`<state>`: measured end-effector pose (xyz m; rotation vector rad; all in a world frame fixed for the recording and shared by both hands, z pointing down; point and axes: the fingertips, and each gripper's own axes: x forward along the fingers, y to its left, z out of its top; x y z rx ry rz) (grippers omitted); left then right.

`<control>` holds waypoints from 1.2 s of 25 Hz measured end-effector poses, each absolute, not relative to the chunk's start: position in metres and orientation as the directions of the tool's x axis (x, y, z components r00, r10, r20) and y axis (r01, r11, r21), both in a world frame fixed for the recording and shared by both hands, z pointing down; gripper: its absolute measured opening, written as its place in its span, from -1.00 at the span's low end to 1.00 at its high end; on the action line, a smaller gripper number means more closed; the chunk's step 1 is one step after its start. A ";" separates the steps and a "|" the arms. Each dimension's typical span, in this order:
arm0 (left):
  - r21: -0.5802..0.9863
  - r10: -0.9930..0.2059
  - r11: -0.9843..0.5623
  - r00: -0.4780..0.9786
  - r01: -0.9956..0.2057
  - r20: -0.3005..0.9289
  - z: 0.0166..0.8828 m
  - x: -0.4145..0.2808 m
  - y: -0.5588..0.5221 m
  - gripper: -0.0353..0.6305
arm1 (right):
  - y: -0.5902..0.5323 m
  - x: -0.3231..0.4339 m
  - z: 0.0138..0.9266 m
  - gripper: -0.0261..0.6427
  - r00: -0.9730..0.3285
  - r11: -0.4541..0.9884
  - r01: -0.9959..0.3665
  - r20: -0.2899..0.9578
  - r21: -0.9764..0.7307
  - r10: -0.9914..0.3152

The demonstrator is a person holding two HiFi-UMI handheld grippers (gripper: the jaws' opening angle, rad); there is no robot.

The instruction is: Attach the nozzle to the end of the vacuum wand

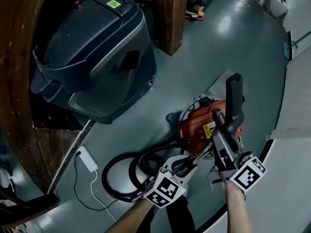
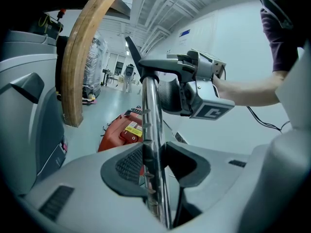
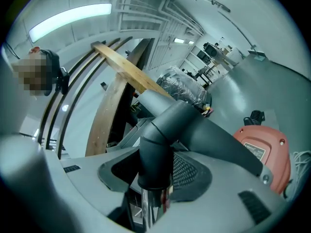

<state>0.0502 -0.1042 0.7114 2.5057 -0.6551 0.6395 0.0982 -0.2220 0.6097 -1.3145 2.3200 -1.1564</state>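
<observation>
Now, black elbowed nozzle (image 3: 165,130) tight in right hand-held gripper (image 3: 155,176), chrome wand (image 2: 151,125) in left hand-held gripper (image 2: 155,168).

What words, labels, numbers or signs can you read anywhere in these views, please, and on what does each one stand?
No text can be read anywhere.
Green sticker on the grey machine: too small to read.
Yellow label on the red vacuum: print blurred.
Blue sign on the far wall: too small to read.
</observation>
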 end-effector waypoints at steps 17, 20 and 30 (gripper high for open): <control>0.318 -0.355 -0.758 0.769 -0.569 0.532 0.716 0.058 -0.104 -0.47 | -0.209 0.100 0.632 -0.37 -0.545 0.272 -0.702 0.250 -0.659 -0.800; 0.318 -0.351 -0.758 0.768 -0.569 0.536 0.716 0.061 -0.104 -0.47 | -0.207 0.103 0.642 -0.37 -0.572 0.225 -0.629 0.248 -0.744 -0.782; 0.321 -0.337 -0.752 0.754 -0.575 0.563 0.724 0.061 -0.098 -0.48 | -0.201 0.104 0.652 -0.37 -0.577 0.189 -0.588 0.244 -0.787 -0.779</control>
